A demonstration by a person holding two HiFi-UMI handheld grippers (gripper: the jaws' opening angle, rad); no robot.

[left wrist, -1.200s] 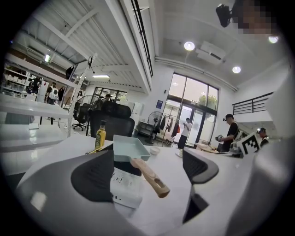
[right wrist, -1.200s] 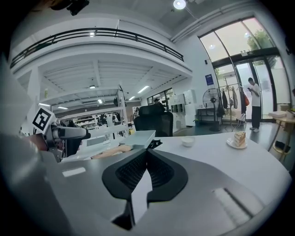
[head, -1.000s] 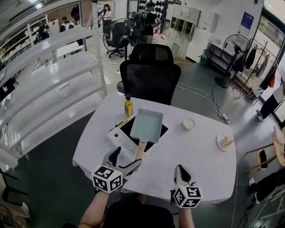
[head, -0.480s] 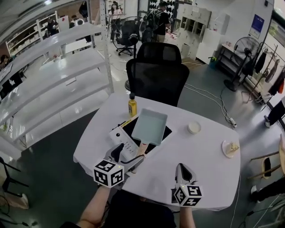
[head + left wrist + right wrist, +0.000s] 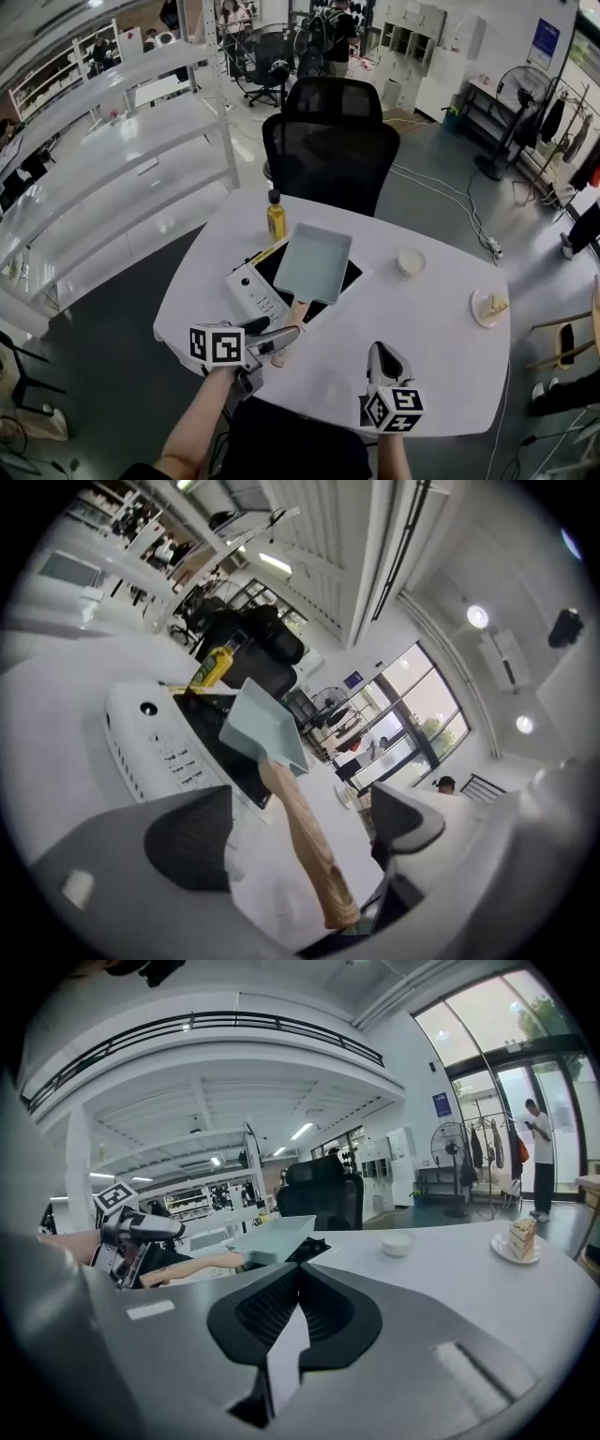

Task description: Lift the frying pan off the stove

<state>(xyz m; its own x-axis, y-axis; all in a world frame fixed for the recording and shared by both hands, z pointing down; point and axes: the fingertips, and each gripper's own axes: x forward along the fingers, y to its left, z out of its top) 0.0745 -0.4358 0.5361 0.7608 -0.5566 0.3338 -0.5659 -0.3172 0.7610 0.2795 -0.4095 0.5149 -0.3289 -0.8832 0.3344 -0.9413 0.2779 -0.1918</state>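
Left tongs (image 5: 270, 337) spread around the frying pan's (image 5: 314, 262) wooden handle (image 5: 292, 322) near the surface's (image 5: 427, 323) near edge; oil bottle (image 5: 276, 217) just beyond the stove (image 5: 249, 291); right tongs (image 5: 385, 360) pressed together over bare surface

The frying pan (image 5: 314, 261) looks matt, pale enamel, its handle (image 5: 293, 319) smooth bare wood; the stove (image 5: 248, 291) has a glossy black top in white plastic; the table (image 5: 422, 319) is smooth matt white
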